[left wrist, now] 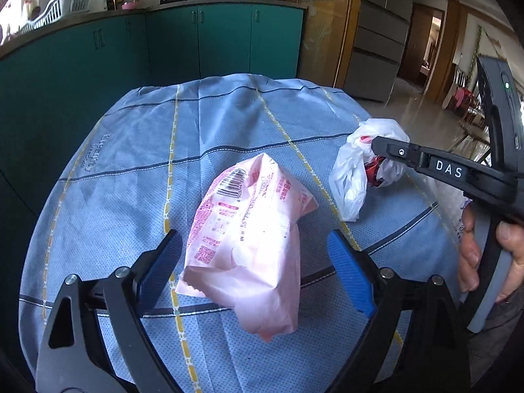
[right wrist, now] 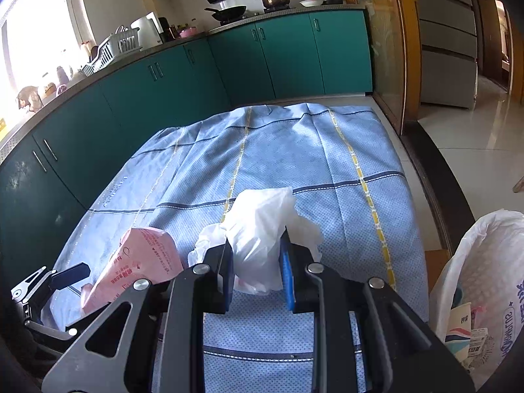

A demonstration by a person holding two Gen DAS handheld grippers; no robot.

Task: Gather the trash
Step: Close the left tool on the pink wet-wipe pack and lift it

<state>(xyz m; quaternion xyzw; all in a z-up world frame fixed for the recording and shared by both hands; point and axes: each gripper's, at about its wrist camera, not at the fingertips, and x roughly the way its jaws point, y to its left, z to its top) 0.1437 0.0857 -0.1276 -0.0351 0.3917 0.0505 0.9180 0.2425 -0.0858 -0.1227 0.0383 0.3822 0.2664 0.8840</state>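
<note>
A: Surroundings? 
B: Blue checked cloth [right wrist: 327, 150] fills mid-frame; lined bin [right wrist: 484, 262] at right edge, w/ trash inside.

A: Grippers? 
B: Left gripper [left wrist: 253, 262] jaws wide apart round pink packet [left wrist: 249, 229], centre. Right gripper [right wrist: 255, 271] clamps white bag [right wrist: 262, 226], centre.

Two pieces of trash lie on one table [left wrist: 131, 150]: one pink printed wrapper [left wrist: 249, 235] and one crumpled white plastic bag [right wrist: 262, 239]. One lined trash bin [right wrist: 484, 262] stands beside it. Two grippers appear.
</note>
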